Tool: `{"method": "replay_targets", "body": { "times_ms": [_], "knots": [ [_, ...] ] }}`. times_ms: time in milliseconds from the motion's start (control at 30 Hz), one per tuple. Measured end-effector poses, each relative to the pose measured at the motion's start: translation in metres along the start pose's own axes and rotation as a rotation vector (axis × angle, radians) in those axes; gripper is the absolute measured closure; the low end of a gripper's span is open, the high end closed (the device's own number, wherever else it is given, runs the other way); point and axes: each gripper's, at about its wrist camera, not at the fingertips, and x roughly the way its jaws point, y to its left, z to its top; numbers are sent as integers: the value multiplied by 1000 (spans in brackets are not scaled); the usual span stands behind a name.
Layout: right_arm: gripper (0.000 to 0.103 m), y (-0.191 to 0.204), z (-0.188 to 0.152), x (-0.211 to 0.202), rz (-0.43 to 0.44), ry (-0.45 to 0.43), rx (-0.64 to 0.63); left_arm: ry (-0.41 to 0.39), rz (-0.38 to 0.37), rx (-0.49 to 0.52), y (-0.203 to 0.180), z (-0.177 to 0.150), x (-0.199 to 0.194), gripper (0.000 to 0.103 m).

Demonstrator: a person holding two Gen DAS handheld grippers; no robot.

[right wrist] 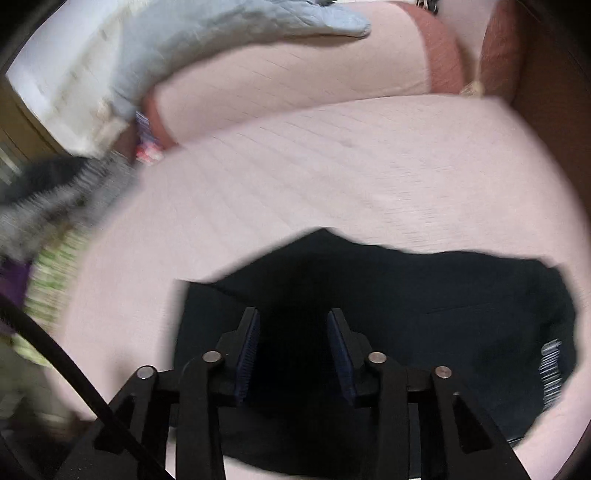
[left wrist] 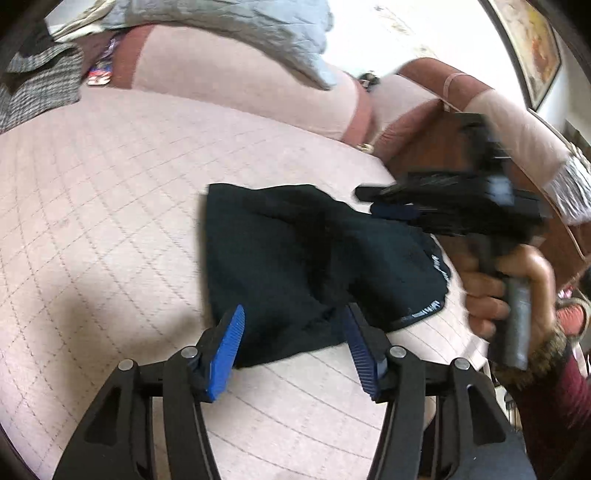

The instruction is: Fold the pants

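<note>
The black pants (left wrist: 295, 251) lie as a folded bundle on the pink quilted sofa seat (left wrist: 110, 221). A white printed waistband edge shows at their right side. My left gripper (left wrist: 293, 312) hovers at the bundle's near edge, its blue pads (left wrist: 231, 343) wide apart and not pressing the cloth. My right gripper (left wrist: 461, 206), blurred and held by a hand (left wrist: 491, 295), sits over the pants' right end. In the right wrist view the pants (right wrist: 443, 332) fill the lower half, and my right gripper (right wrist: 293, 314) stands open above the dark cloth with nothing pinched.
Pink back cushions (left wrist: 240, 85) rise behind the seat, with a grey-blue quilted blanket (left wrist: 258, 33) draped over them. A grey checked garment (left wrist: 40, 85) lies at the far left. A brown wooden armrest (left wrist: 436, 147) bounds the right side. A framed picture (left wrist: 532, 48) hangs on the wall.
</note>
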Motion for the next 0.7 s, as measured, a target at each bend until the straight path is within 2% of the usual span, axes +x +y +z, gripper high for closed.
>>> {"method": "replay_targets", "body": {
  "times_ms": [67, 100, 167, 200, 267, 333, 367, 400, 433, 467, 533, 567, 633, 667, 700],
  "knots": [
    [64, 4, -3, 1, 140, 12, 38, 16, 5, -24, -2, 1, 8, 49],
    [64, 8, -7, 7, 243, 36, 69, 19, 2, -26, -3, 3, 11, 49],
    [64, 9, -14, 23, 355, 75, 139, 15, 14, -2, -8, 5, 17, 49],
    [64, 8, -17, 32, 382, 88, 182, 13, 16, 9, -11, 5, 18, 49],
    [64, 2, -26, 48, 368, 114, 228, 28, 25, 46, -17, 6, 24, 48],
    [64, -11, -41, 65, 309, 156, 293, 59, 54, 89, -19, 5, 35, 48],
    [70, -19, -47, 68, 287, 172, 313, 87, 75, 108, -18, 2, 43, 48],
    [84, -29, -57, 66, 301, 168, 330, 103, 83, 114, -16, 0, 46, 48],
    [90, -40, -65, 61, 319, 168, 342, 110, 83, 118, -14, -3, 48, 48],
    [92, -49, -70, 56, 337, 164, 354, 94, 78, 128, -13, -6, 46, 48],
    [92, -68, -76, 40, 335, 140, 365, 97, 75, 135, -13, -7, 41, 48],
    [92, -73, -76, 32, 308, 128, 355, 102, 68, 131, -13, -7, 36, 48],
    [81, -86, -76, 13, 216, 100, 324, 94, 65, 127, -12, -6, 28, 48],
    [81, -90, -73, 5, 175, 78, 310, 81, 59, 130, -13, -4, 23, 48],
    [81, -96, -71, -5, 178, 49, 307, 62, 55, 137, -16, -3, 17, 48]
  ]
}}
